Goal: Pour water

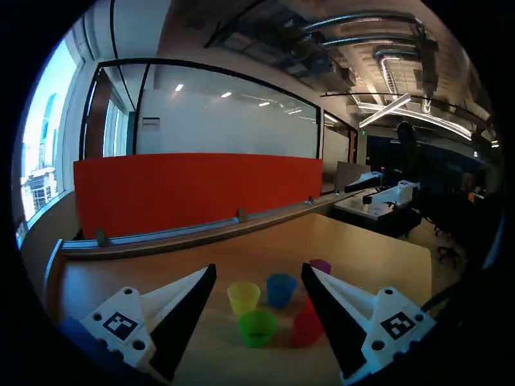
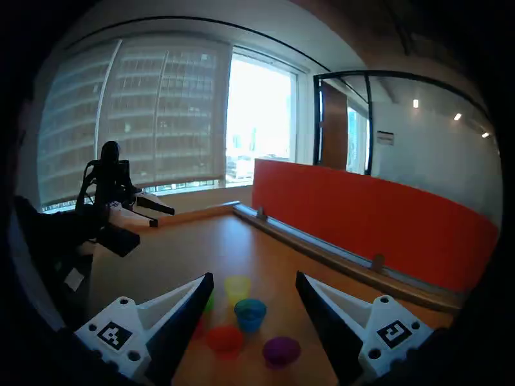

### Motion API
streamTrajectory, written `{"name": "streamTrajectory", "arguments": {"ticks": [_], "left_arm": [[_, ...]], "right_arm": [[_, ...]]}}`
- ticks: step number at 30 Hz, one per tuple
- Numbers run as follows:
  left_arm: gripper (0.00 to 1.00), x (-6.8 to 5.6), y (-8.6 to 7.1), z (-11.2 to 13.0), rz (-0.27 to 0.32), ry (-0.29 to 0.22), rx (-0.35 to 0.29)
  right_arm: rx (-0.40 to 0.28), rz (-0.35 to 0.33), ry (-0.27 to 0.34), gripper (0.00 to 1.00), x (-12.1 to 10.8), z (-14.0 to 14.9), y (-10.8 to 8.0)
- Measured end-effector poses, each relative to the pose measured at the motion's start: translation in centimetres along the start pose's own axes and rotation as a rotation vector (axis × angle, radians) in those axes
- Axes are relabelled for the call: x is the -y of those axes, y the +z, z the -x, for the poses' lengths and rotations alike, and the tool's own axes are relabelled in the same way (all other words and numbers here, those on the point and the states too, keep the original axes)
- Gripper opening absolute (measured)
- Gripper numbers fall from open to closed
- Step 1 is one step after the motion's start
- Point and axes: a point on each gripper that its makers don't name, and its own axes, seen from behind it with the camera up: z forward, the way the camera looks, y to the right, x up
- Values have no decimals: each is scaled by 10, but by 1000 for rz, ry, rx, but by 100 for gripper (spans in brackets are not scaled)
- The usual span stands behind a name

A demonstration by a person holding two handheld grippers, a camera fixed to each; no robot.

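Coloured cups (image 1: 281,289) are seen clustered on the bench (image 1: 360,251), at 12 o'clock from the left gripper (image 1: 257,266) and right gripper (image 2: 253,275), both spread wide and empty.

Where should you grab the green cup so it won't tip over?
Probably its side wall, just under the rim. The green cup stands upright, mouth up, nearest the left hand-held gripper, so come level from that near side. Its taper widens upward, resisting slipping. Mind the red cup close alongside.
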Motion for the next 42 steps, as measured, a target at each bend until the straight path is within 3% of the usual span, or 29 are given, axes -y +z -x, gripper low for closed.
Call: {"name": "streamTrajectory", "arguments": {"ticks": [14, 27, 42], "left_arm": [[99, 1, 28, 68, 35, 29, 164], [98, 2, 49, 134, 57, 103, 308], [98, 1, 67, 175, 102, 96, 412]], "right_arm": [[119, -47, -51, 100, -1, 39, 37], [199, -78, -51, 100, -2, 73, 67], [250, -97, -49, 99, 0, 93, 94]]}}
